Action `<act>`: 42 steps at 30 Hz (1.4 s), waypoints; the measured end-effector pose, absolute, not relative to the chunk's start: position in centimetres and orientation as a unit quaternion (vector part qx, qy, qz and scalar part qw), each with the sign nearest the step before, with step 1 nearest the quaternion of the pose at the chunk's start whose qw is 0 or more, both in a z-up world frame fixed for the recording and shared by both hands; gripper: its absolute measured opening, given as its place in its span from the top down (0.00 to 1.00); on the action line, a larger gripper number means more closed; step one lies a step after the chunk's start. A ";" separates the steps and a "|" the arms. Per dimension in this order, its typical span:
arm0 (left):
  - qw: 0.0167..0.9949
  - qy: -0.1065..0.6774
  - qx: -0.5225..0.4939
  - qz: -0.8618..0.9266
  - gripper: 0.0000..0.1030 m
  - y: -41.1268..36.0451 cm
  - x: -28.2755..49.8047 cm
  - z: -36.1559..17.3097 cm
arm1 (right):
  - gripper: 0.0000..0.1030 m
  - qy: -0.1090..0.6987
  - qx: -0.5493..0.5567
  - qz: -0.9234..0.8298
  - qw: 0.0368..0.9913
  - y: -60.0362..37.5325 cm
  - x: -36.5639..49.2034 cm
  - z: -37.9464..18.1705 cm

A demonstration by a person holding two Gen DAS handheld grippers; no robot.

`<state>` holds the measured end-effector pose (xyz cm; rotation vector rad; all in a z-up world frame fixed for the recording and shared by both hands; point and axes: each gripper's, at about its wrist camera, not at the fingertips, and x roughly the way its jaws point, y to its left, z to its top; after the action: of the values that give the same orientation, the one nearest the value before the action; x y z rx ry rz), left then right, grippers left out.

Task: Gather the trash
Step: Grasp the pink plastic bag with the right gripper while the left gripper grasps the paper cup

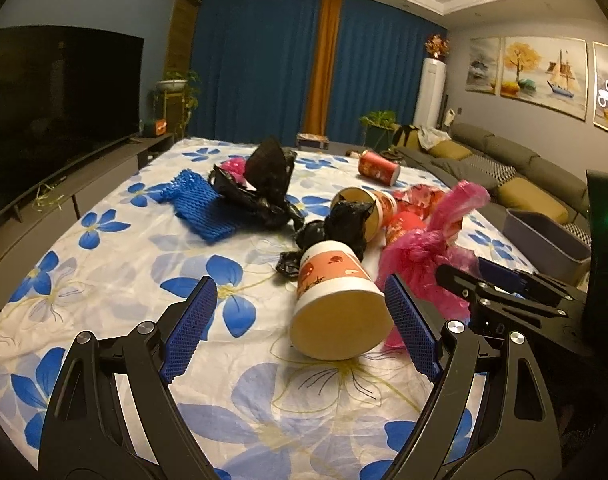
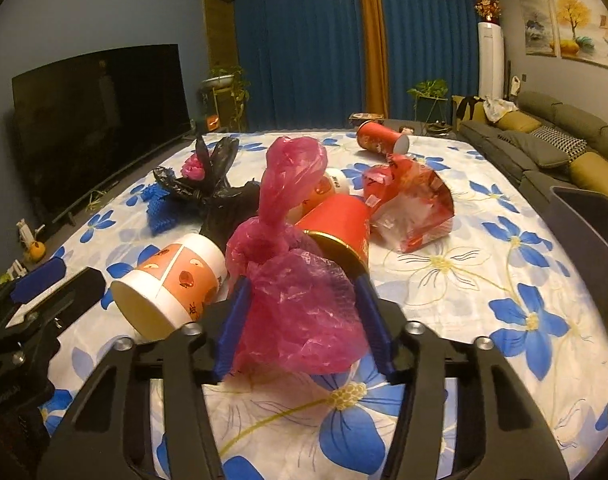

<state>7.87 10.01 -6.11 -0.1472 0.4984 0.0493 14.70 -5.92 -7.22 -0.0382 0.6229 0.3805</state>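
Living room, curtains drawn; work surface is a table under a white cloth with blue flowers (image 1: 116,280). The landmark for all placings is the near paper cup (image 1: 336,300), orange-printed, lying on its side with its mouth towards me.

Item 1: pink plastic bag (image 2: 300,300), knotted, just right of the cup. My right gripper (image 2: 304,324) has it between the blue pads (image 2: 234,328), jaws drawn in narrow with both pads against the film. I judge this a grip low on the bulk, so the knot stands free above.

Item 2: the cup itself. My left gripper (image 1: 300,328) stands wide around it, one finger touching or nearly touching its rim, the other well clear; nothing is held. I read this as lined up to take the cup across its width.

Item 3: red cup (image 2: 340,228), behind the pink bag, tipped over.

Item 4: torn red wrapper (image 2: 416,208), right of and beyond the landmark.

Item 5: black bags (image 1: 264,184), beyond it to the left, beside blue foam netting (image 1: 200,208).

Item 6: red can (image 1: 378,168), far beyond it.

Item 7: grey bin (image 1: 544,240), off the table's right side, beyond the landmark; presumably where the trash goes.
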 end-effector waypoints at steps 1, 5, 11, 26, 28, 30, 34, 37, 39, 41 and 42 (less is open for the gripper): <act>0.965 0.251 -0.074 0.020 0.18 10.0 8.1 -6.2 | 0.61 0.305 -0.019 0.188 0.934 -5.8 14.6 -7.2; 0.960 0.270 -0.070 0.011 0.21 10.0 8.8 -6.7 | 0.77 0.306 -0.020 0.197 0.931 -5.7 14.6 -7.2; 0.952 0.300 -0.055 0.005 0.33 9.9 9.9 -7.3 | 0.87 0.290 -0.018 0.199 0.936 -6.2 13.7 -6.7; 0.937 0.346 -0.034 -0.026 0.95 8.3 11.9 -8.4 | 0.87 0.242 0.009 0.156 0.957 -9.6 10.2 -4.3; 0.937 0.347 -0.034 -0.030 0.98 7.9 11.9 -8.4 | 0.87 0.239 0.017 0.147 0.960 -10.1 9.9 -4.2; 0.937 0.346 -0.032 -0.031 0.98 7.6 11.9 -8.3 | 0.87 0.233 0.021 0.140 0.962 -10.4 9.6 -3.9; 0.938 0.343 -0.031 -0.038 0.98 7.1 11.3 -8.0 | 0.87 0.211 0.018 0.128 0.969 -10.6 8.8 -2.9; 0.938 0.343 -0.034 -0.042 0.98 6.9 10.6 -7.5 | 0.88 0.201 0.020 0.124 0.972 -10.8 8.5 -2.2; 0.939 0.340 -0.034 -0.044 0.98 6.7 10.0 -7.1 | 0.88 0.194 0.019 0.119 0.973 -10.8 8.3 -1.7; 0.940 0.337 -0.031 -0.042 0.98 6.6 9.3 -6.6 | 0.88 0.190 0.020 0.116 0.975 -10.8 8.1 -1.4; 0.941 0.335 -0.030 -0.042 0.98 6.6 9.1 -6.3 | 0.87 0.187 0.021 0.114 0.975 -10.8 8.0 -1.2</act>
<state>9.06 6.64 -6.32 -0.0618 0.6844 -0.0849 8.02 -10.85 -1.17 0.0432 0.3780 0.2302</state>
